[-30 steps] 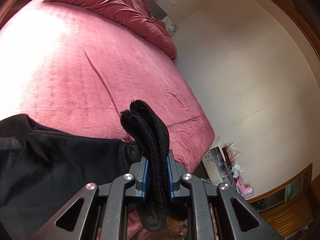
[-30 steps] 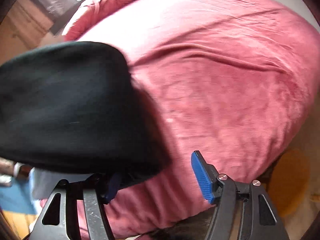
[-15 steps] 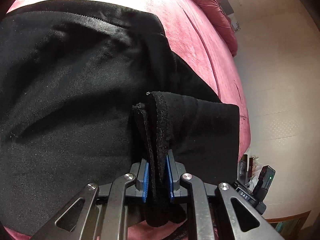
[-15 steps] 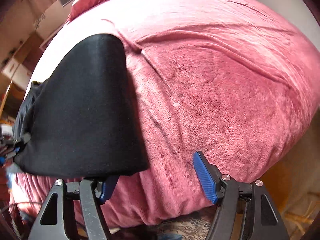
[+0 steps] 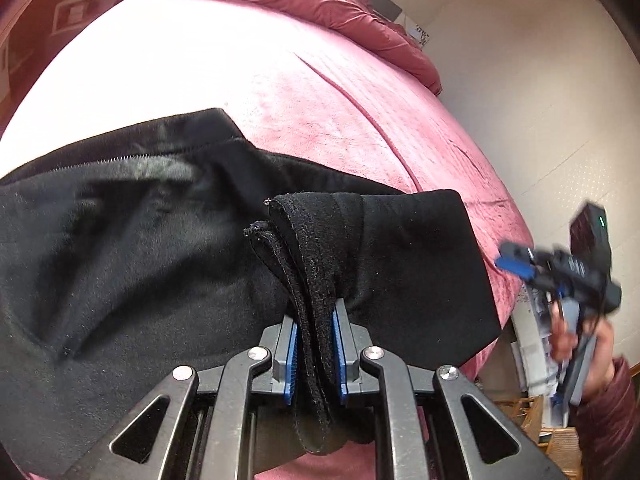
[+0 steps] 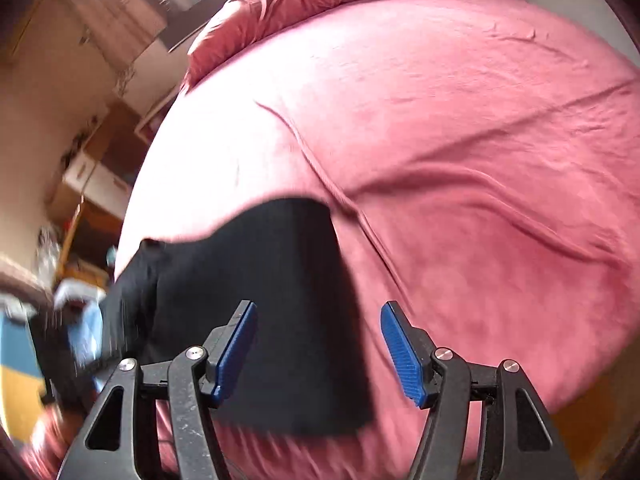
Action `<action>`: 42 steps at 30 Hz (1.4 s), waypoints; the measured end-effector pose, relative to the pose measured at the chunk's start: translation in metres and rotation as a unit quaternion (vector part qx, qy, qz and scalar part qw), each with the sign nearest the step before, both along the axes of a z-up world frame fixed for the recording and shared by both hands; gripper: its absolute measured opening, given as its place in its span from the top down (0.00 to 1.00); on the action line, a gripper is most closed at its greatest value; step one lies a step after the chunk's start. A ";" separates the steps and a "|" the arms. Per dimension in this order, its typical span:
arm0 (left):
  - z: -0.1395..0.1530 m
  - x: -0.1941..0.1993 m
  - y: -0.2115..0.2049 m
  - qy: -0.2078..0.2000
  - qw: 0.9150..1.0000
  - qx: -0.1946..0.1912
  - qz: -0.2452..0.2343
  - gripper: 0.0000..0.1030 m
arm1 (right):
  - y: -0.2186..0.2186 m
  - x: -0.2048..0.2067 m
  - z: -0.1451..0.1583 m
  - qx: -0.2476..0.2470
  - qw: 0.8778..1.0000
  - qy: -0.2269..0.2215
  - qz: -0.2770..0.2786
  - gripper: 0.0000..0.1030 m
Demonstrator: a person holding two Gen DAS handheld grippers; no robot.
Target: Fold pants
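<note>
- The left gripper (image 5: pixel 314 354) pinched bunched hems of black fleece pants (image 5: pixel 132 264) lying on a pink plush bedspread (image 5: pixel 248 80).
- The right gripper (image 6: pixel 316 346), blurred, lettering unreadable, was closing, nothing pinched between its pads.

There is one pair of black pants (image 5: pixel 168 264), spread just ahead of the fingers. There is one bed (image 5: pixel 320 128) with one pink cover, and one bunched pink duvet (image 5: pixel 328 4) far beyond the fingers. There are two grippers, the left gripper (image 5: pixel 314 354) and the right gripper (image 6: pixel 316 350), each with two blue-padded fingers (image 6: pixel 236 348).
</note>
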State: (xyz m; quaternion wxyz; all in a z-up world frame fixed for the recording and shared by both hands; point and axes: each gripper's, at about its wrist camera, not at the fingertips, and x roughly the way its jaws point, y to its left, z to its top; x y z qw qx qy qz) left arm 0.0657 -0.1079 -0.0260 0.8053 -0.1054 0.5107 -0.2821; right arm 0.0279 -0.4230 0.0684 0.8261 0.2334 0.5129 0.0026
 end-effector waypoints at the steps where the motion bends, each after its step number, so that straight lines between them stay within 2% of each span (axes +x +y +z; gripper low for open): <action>1: 0.001 -0.001 0.000 -0.005 1.000 0.006 -0.002 0.86 | 0.001 0.012 -0.002 0.007 1.000 0.001 -0.005 0.37; 4: 0.005 -0.003 -0.003 -0.018 0.999 0.027 -0.005 0.85 | 0.004 0.046 -0.022 0.032 0.999 0.016 -0.012 0.37; 7: -0.009 0.001 -0.007 0.004 0.999 0.053 0.000 0.84 | 0.016 0.062 -0.039 0.011 0.999 0.036 0.005 0.48; 10: -0.016 0.003 -0.002 0.018 0.999 0.041 0.018 0.79 | 0.028 0.067 -0.058 -0.020 0.998 0.049 0.015 0.48; 14: -0.009 0.004 0.005 0.019 0.999 0.045 0.024 0.72 | 0.027 0.067 -0.063 -0.008 0.999 0.047 0.000 0.42; 18: -0.005 0.005 0.022 0.030 0.998 0.032 0.046 0.70 | 0.028 0.058 -0.042 -0.039 0.999 0.031 -0.001 0.37; 21: -0.002 0.002 0.043 0.041 0.997 0.019 0.067 0.70 | 0.032 0.047 -0.017 -0.103 0.995 0.010 -0.005 0.37; 24: 0.002 -0.007 0.057 0.028 0.995 0.034 0.088 0.70 | 0.044 0.030 0.005 -0.125 0.992 -0.018 0.006 0.37; 28: 0.010 -0.016 0.069 0.025 0.994 0.046 0.101 0.70 | 0.082 0.011 0.017 -0.117 0.990 -0.038 0.075 0.37; 30: 0.014 -0.020 0.074 0.018 0.991 0.064 0.113 0.70 | 0.112 0.002 0.013 -0.088 0.988 -0.039 0.124 0.37; 34: 0.021 -0.031 0.082 0.011 0.986 0.095 0.135 0.70 | 0.177 -0.010 0.000 -0.068 0.973 -0.029 0.219 0.38; 39: 0.033 -0.049 0.095 -0.009 0.981 0.116 0.154 0.70 | 0.231 -0.012 -0.021 -0.059 0.958 -0.015 0.281 0.46; 41: 0.037 -0.053 0.093 -0.019 0.980 0.123 0.159 0.70 | 0.246 -0.011 -0.033 -0.059 0.953 -0.004 0.296 0.56; 42: 0.039 -0.055 0.094 -0.023 0.978 0.127 0.161 0.70 | 0.252 -0.008 -0.040 -0.065 0.951 0.003 0.301 0.58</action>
